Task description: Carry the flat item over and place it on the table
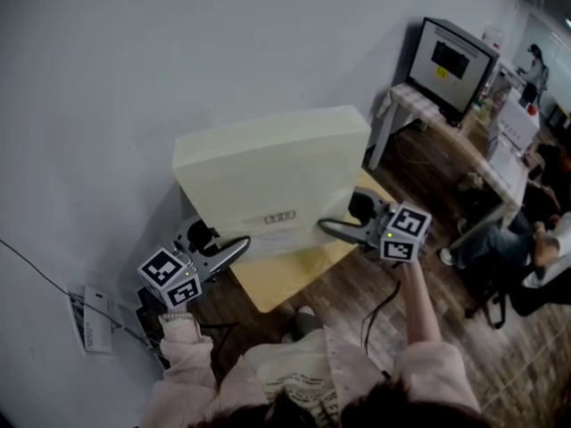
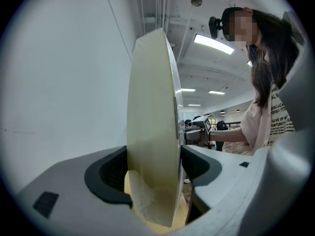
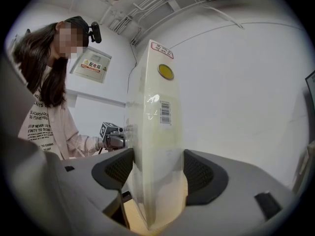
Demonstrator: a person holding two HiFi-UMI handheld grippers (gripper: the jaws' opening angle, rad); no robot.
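Note:
The flat item (image 1: pixel 268 172) is a pale yellow slab wrapped in clear plastic, with a label on its near side. It is held upright on edge over a small wooden table (image 1: pixel 290 279) by the white wall. My left gripper (image 1: pixel 230 250) is shut on its lower left edge and my right gripper (image 1: pixel 337 229) on its lower right edge. In the left gripper view the slab (image 2: pixel 152 122) fills the gap of the left gripper (image 2: pixel 153 173), both pads against it. The right gripper view shows the slab (image 3: pixel 155 132) pinched the same way in the right gripper (image 3: pixel 156 173). Its bottom edge is at the tabletop; contact is unclear.
A white wall (image 1: pixel 134 78) stands close behind the slab. At the back right a monitor (image 1: pixel 453 56) sits on a desk, with seated people (image 1: pixel 522 239) nearby. A white box (image 1: pixel 89 319) and cables lie on the floor at the left.

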